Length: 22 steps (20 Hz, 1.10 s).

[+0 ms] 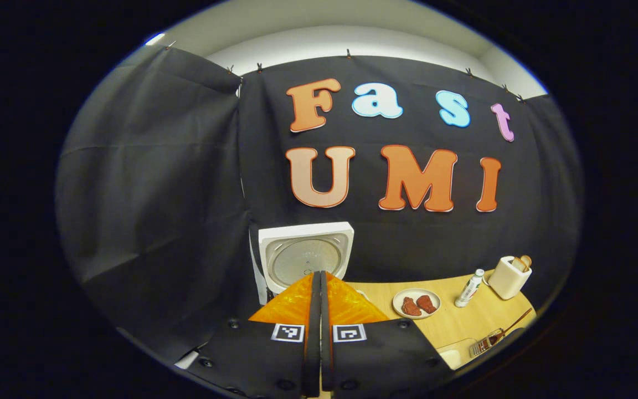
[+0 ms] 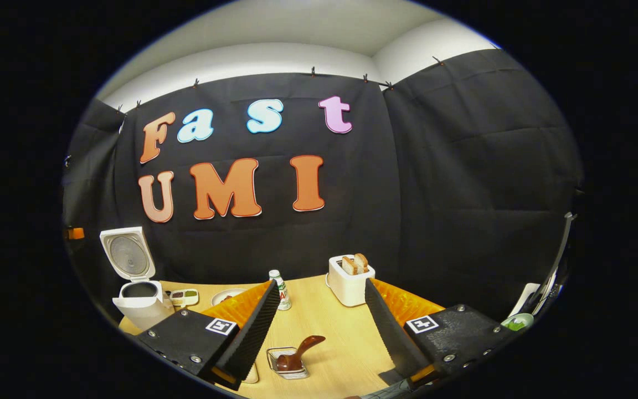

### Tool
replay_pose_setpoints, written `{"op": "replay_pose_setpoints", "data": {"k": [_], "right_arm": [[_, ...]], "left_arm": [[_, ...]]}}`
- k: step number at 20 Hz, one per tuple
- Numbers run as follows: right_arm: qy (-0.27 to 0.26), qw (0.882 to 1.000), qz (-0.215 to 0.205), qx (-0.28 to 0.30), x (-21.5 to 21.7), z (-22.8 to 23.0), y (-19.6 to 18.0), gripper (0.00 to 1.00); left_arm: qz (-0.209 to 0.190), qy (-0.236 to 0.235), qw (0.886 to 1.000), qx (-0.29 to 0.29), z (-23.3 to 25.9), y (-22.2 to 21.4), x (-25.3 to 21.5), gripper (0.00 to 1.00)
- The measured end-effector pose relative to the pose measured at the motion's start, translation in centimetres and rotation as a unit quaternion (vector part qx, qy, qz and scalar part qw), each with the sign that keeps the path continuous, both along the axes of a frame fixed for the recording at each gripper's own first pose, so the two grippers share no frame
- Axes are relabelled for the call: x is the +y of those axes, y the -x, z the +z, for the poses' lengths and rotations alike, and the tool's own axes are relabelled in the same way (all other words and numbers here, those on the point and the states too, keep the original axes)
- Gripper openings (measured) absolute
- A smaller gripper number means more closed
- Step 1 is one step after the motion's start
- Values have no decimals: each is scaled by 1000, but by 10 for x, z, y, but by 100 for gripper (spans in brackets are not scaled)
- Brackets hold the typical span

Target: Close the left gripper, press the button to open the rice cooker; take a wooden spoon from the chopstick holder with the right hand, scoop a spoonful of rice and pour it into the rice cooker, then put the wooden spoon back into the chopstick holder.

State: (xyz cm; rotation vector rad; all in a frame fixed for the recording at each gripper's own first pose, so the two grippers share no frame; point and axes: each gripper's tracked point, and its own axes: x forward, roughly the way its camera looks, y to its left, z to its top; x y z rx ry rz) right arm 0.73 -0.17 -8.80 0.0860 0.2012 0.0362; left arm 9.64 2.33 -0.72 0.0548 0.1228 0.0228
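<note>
The white rice cooker (image 1: 268,277) stands at the table's back left with its lid (image 1: 305,257) raised; the lid's inner face looks towards me. My left gripper (image 1: 319,275) is shut with nothing in it, its tips in front of the lid. In the right gripper view the cooker (image 2: 140,303) shows its dark open pot, with the lid (image 2: 128,255) upright. A dark wooden spoon (image 2: 299,353) rests in the wire chopstick holder (image 2: 274,354) near the front of the table. My right gripper (image 2: 322,286) is open above and behind the holder, touching nothing.
On the wooden table (image 2: 330,316) are a white toaster (image 2: 350,282) with bread, a small bottle (image 2: 281,291), a plate (image 1: 416,303) of reddish meat and a small divided dish (image 2: 184,297). A pale container (image 1: 454,352) sits beside the holder (image 1: 485,343).
</note>
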Motion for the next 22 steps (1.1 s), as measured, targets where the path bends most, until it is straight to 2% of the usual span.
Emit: {"op": "replay_pose_setpoints", "data": {"k": [2,3,4,6,7,9,10,16,19,22], "right_arm": [[-11,1000,5,7,4,-10,-4,95],[-20,1000,10,8,6,-15,-6,95],[-29,999,14,5,10,-18,-8,95],[-37,999,16,2,13,-32,-17,95],[-39,999,19,6,16,-40,-21,95],[-45,998,30,30,24,-65,-29,95],[-47,997,34,41,27,-78,-32,94],[-66,993,40,93,39,-141,-55,95],[-83,989,32,117,37,-169,-63,95],[-106,984,21,142,36,-195,-68,95]], "left_arm": [[-2,14,1000,-6,2,7,1,7],[-6,21,1000,-8,3,13,2,19],[-10,28,999,-10,8,18,-1,48],[-4,33,999,-14,12,22,6,51],[0,32,999,-19,14,29,10,46],[2,27,999,-26,25,43,10,82],[4,22,999,-30,23,35,12,100],[30,8,998,-47,40,59,27,100],[42,-4,998,-48,41,67,37,100],[52,5,997,-49,40,74,41,100]]}}
